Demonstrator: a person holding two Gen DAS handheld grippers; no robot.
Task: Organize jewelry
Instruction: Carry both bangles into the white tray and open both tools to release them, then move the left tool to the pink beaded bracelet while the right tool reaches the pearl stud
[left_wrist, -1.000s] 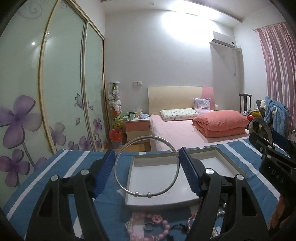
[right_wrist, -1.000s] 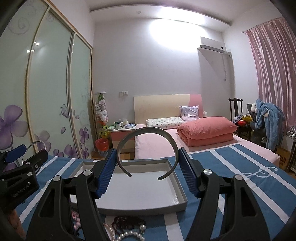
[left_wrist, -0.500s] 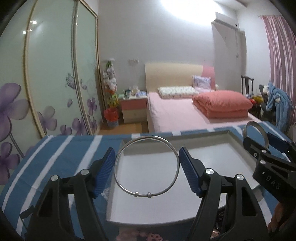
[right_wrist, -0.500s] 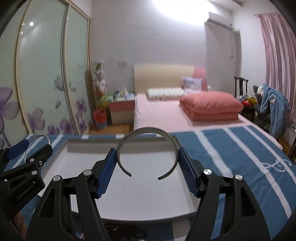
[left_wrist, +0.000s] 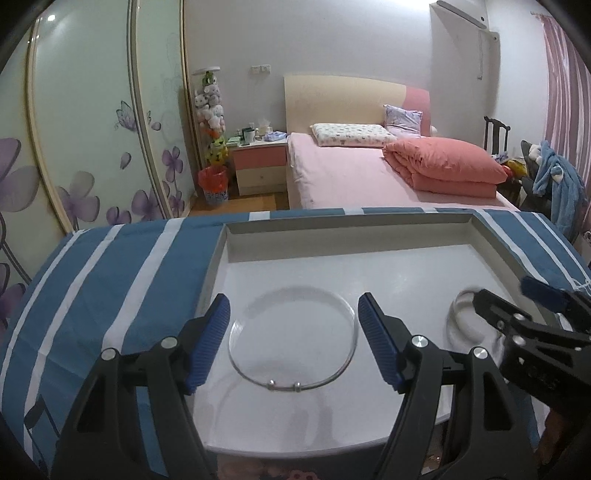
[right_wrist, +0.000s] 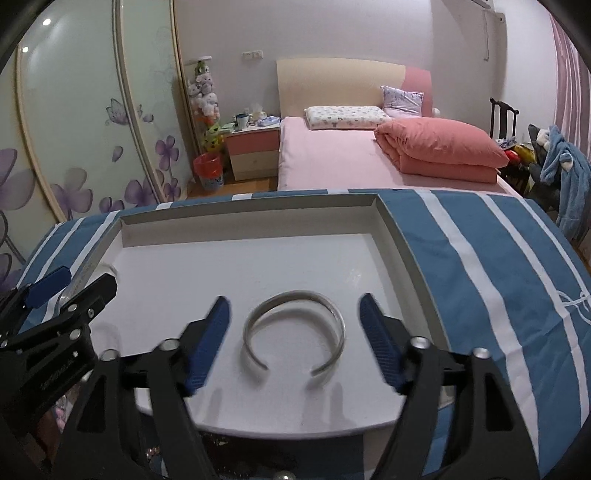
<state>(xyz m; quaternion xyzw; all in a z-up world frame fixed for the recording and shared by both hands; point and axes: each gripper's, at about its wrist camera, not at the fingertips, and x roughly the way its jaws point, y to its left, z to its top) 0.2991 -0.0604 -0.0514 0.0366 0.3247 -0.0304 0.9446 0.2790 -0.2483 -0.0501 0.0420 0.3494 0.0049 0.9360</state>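
A thin silver bangle (left_wrist: 293, 384) lies flat on the floor of the white tray (left_wrist: 236, 236), between the blue pads of my left gripper (left_wrist: 293, 341), which is open and clear of it. A wide open silver cuff (right_wrist: 295, 332) lies flat in the same tray (right_wrist: 391, 221), between the pads of my right gripper (right_wrist: 293, 341), also open and not touching it. The right gripper shows at the right of the left wrist view (left_wrist: 517, 306). The left gripper shows at the left of the right wrist view (right_wrist: 70, 291).
The tray sits on a blue and white striped cloth (right_wrist: 498, 258). Beaded bracelets and pearls (right_wrist: 221, 458) lie just in front of the tray's near edge. Beyond the table stand a pink bed (left_wrist: 369, 173), a wardrobe (left_wrist: 92, 129) and a bedside cabinet.
Both grippers came down and forward over the tray and opened. The bangle and the cuff, held upright between the pads before, now lie flat on the tray floor.
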